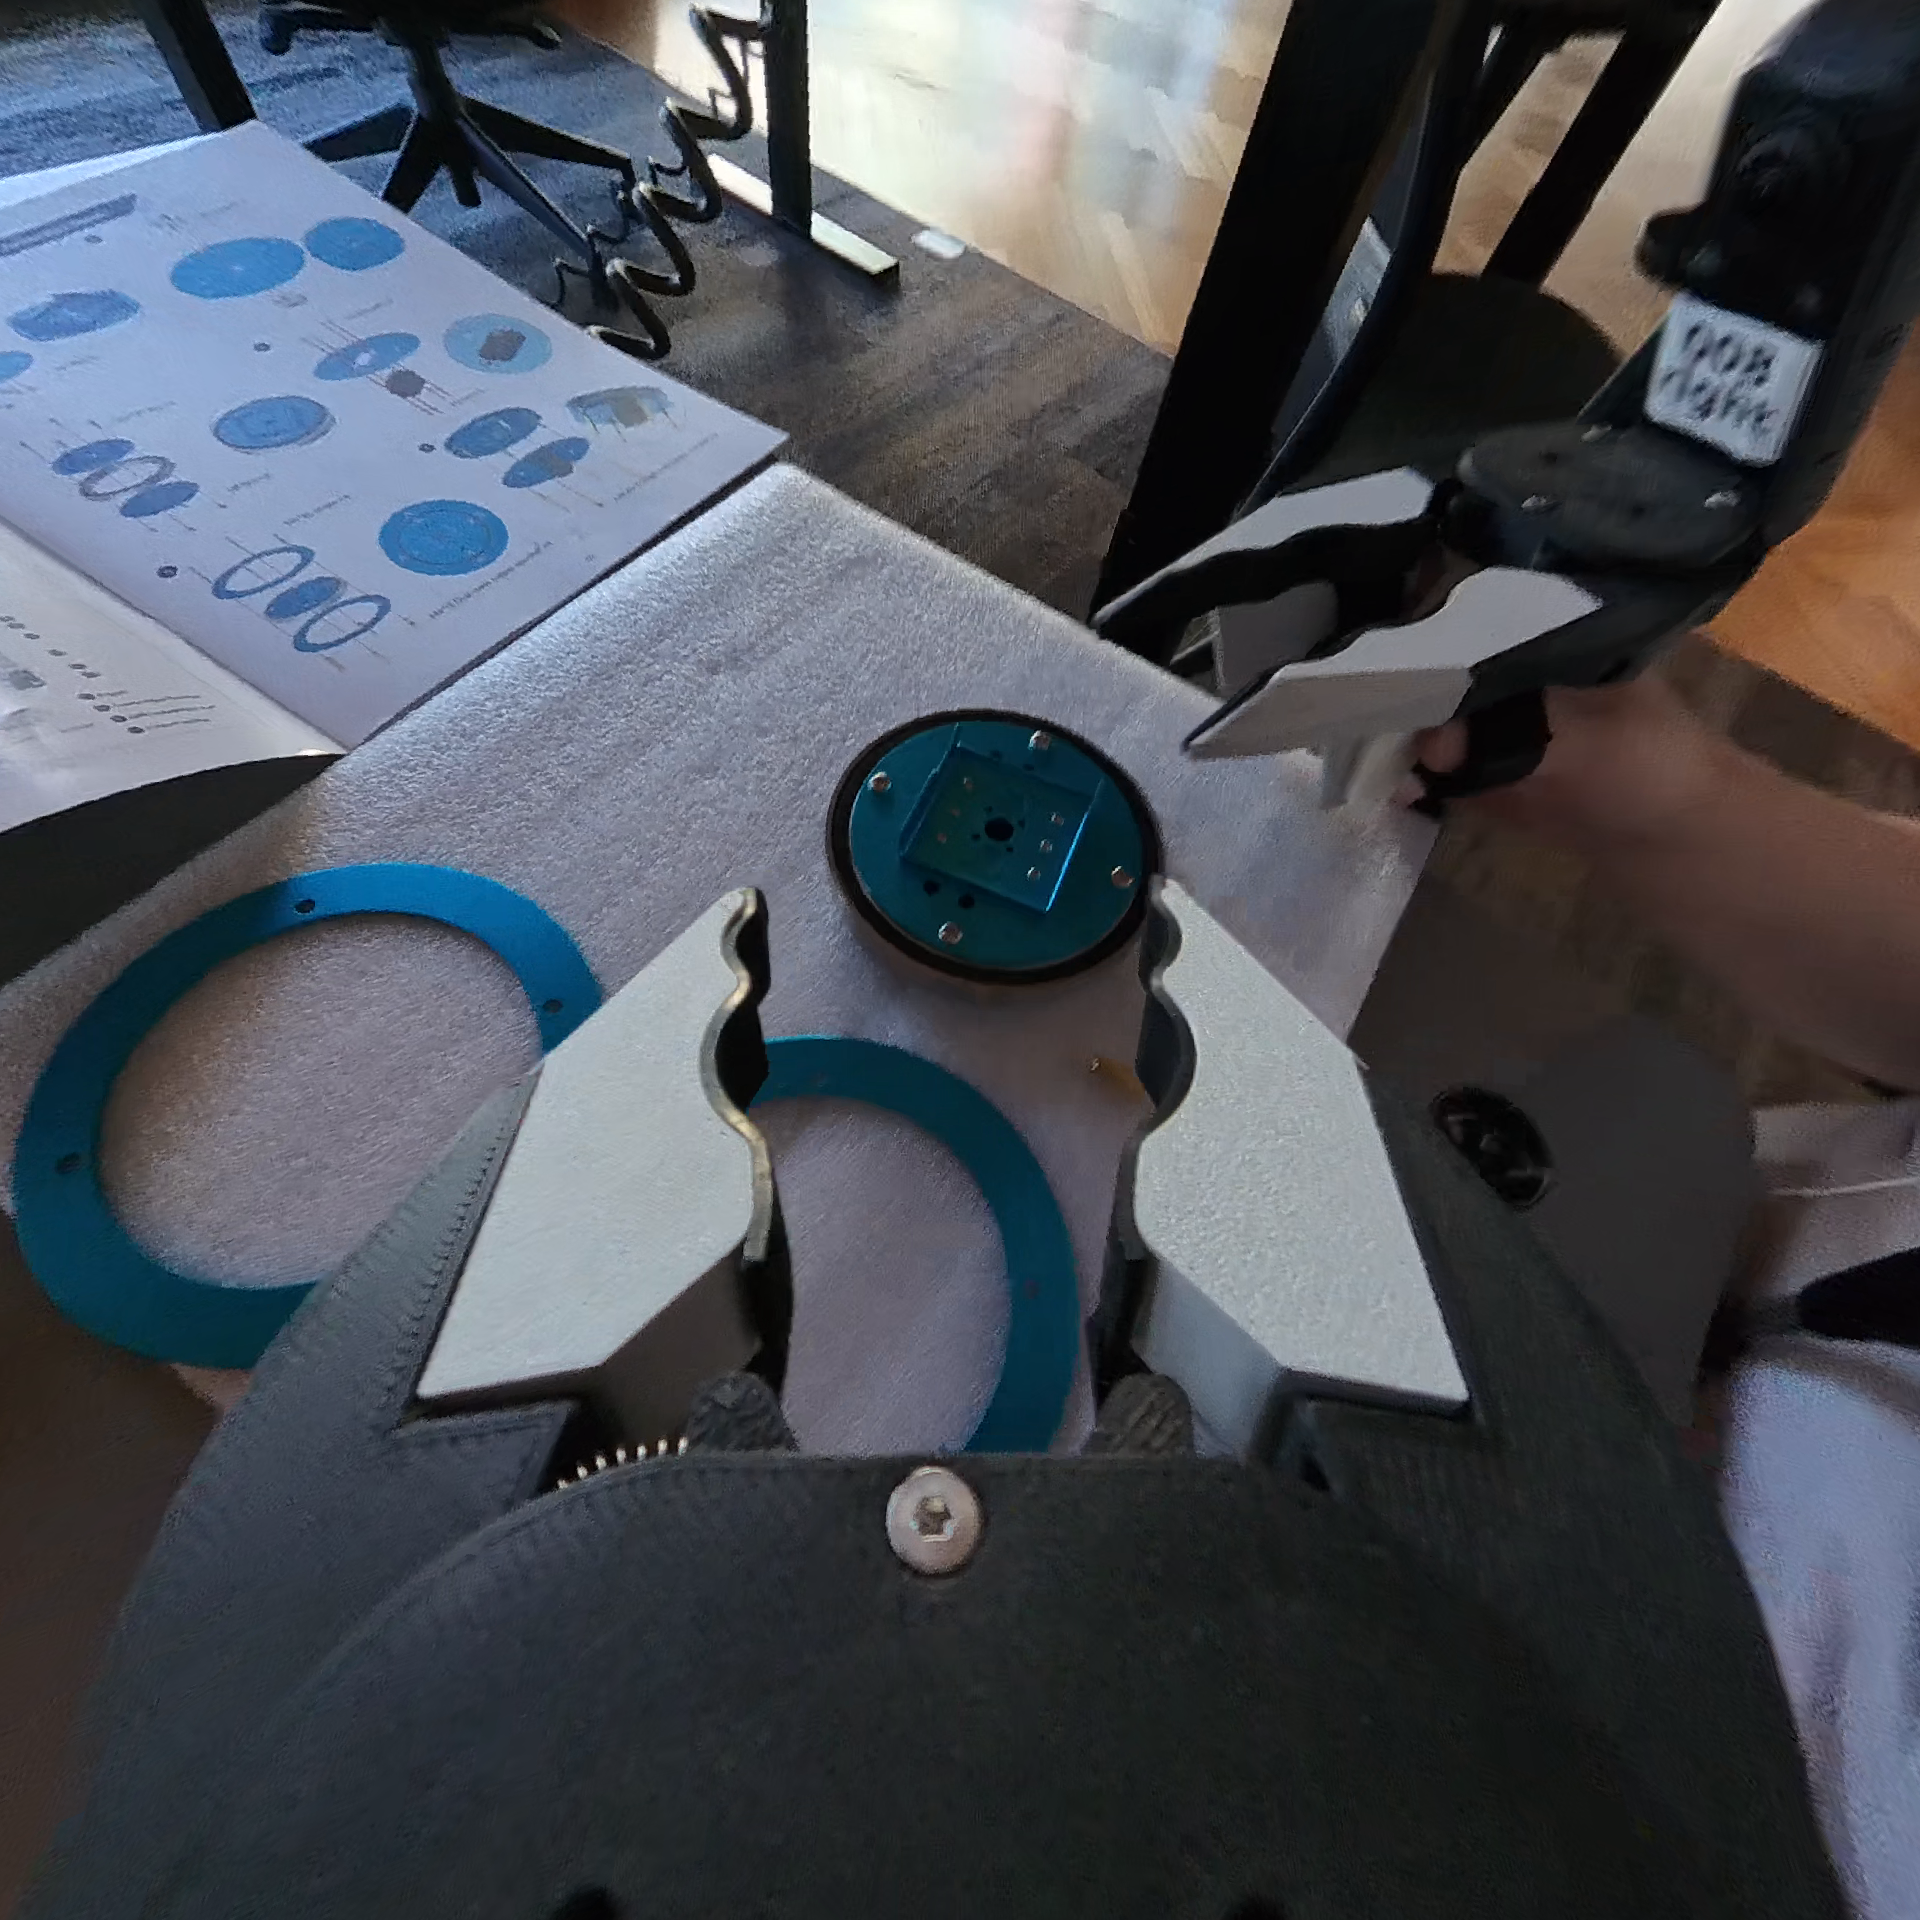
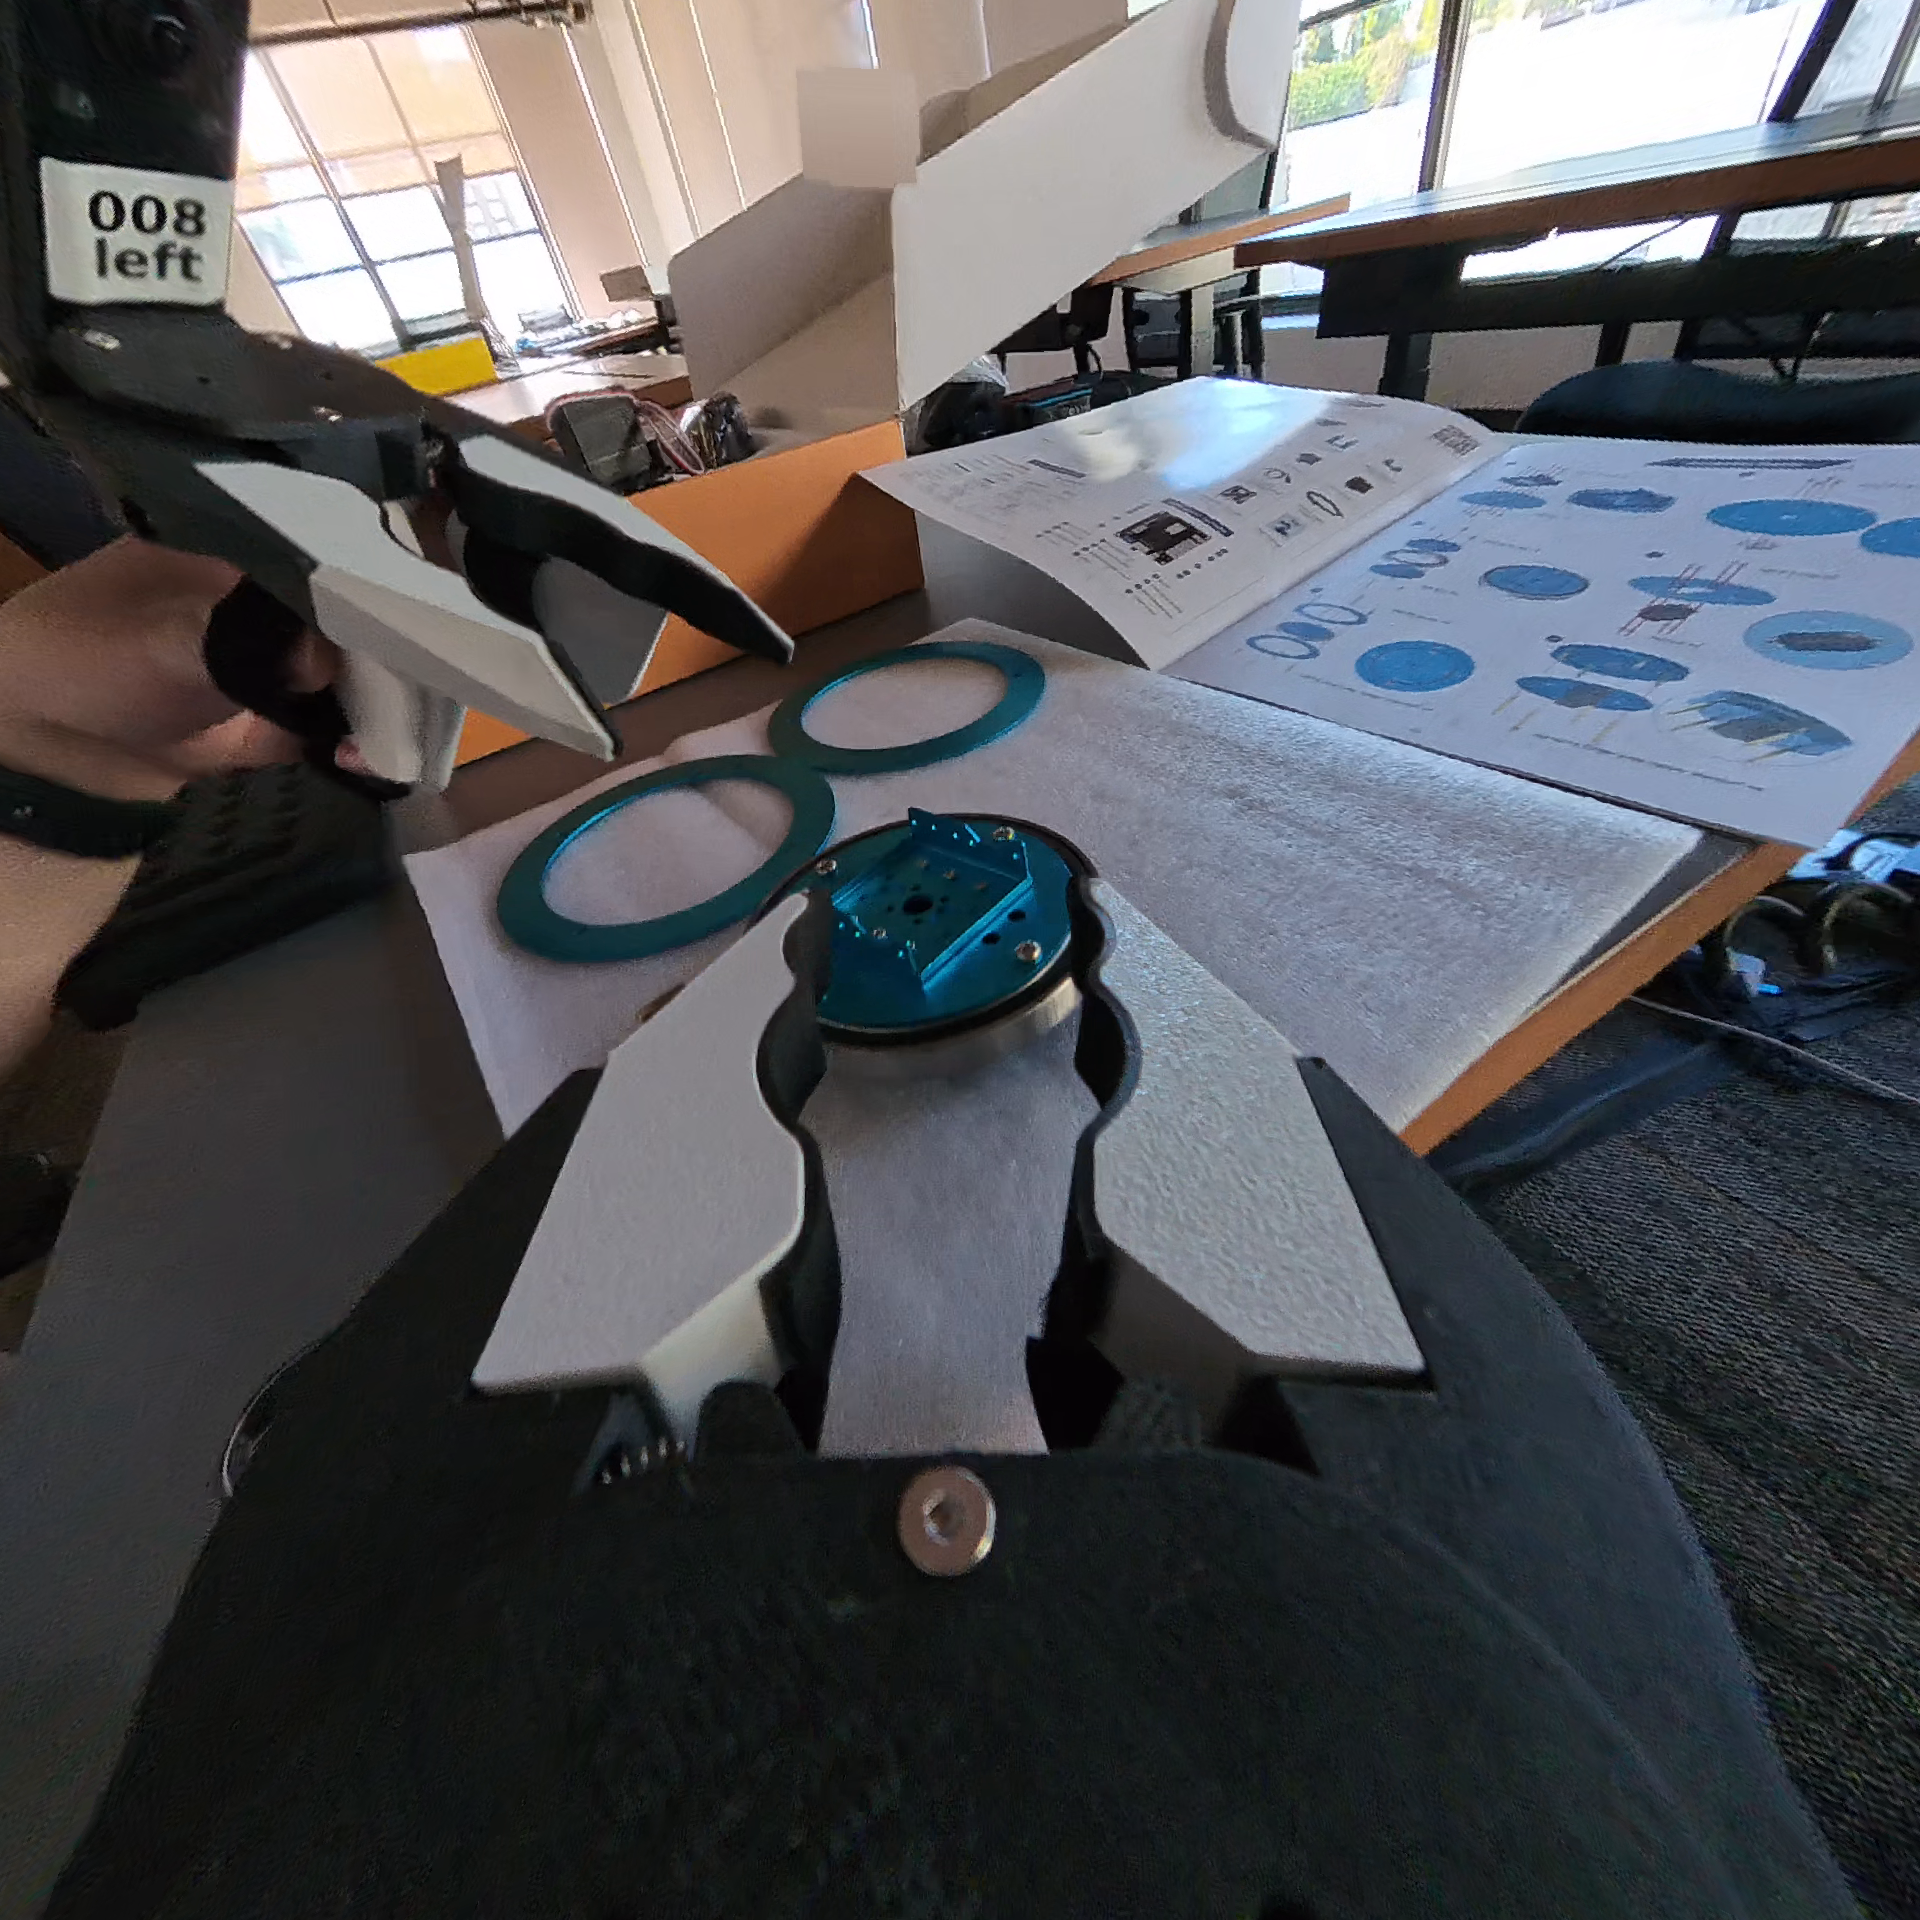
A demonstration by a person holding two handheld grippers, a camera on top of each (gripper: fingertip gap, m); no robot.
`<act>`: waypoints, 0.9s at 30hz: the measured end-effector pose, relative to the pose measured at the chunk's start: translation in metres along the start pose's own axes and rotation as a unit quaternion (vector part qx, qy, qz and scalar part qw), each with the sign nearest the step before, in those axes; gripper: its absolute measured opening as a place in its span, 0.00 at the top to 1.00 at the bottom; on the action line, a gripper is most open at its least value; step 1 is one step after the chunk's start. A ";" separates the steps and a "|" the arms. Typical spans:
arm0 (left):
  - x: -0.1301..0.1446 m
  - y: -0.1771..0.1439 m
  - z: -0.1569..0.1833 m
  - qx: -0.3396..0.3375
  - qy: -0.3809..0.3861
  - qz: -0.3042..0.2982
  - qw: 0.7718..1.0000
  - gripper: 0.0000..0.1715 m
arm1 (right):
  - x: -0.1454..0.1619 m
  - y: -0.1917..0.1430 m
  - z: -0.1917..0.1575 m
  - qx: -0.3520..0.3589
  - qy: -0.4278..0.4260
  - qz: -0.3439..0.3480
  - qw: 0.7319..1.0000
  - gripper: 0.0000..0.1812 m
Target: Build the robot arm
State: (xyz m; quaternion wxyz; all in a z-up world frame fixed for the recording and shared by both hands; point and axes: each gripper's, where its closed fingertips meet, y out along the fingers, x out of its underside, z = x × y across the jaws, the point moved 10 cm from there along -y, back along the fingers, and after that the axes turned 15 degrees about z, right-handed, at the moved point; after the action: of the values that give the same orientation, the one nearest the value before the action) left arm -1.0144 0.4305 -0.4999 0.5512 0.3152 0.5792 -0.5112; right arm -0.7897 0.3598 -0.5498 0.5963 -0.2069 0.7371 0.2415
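A round blue disc with a square bracket and a black rim lies on a white foam sheet. My left gripper is open and empty, its tips just short of the disc. It hovers over one flat blue ring; a second ring lies to its left. My right gripper is open and empty, its fingertips on either side of the disc and close in front of it. Both rings lie beyond. The left gripper shows open above them; the right gripper shows open at the foam's corner.
An open printed manual lies beside the foam. An open cardboard box with parts stands behind. A tiny brass piece lies on the foam. The table edge drops to carpet at the right. Hands hold both grippers. My right tips are roughly 5 cm from the round blue disc. Look for it in the right wrist view too.
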 end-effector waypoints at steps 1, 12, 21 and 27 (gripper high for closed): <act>0.001 -0.004 -0.004 -0.003 0.013 -0.011 1.000 0.58 | 0.000 -0.004 -0.002 0.003 -0.008 -0.001 1.000 0.76; 0.013 -0.045 -0.049 -0.101 -0.059 -0.009 0.993 0.69 | -0.008 -0.003 -0.022 0.038 -0.034 -0.002 0.999 0.76; 0.030 -0.036 -0.055 -0.116 -0.059 -0.088 0.988 0.67 | 0.012 0.001 -0.028 0.125 -0.060 -0.019 0.990 0.78; 0.039 -0.032 -0.057 -0.128 -0.043 -0.144 0.980 0.69 | 0.018 -0.003 -0.030 0.132 -0.086 0.000 0.987 0.78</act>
State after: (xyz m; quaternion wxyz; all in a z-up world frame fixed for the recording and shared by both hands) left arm -1.0697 0.4678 -0.5370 0.5319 0.1326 0.6552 -0.5198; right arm -0.8154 0.3390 -0.5624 0.6798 -0.1044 0.7083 0.1591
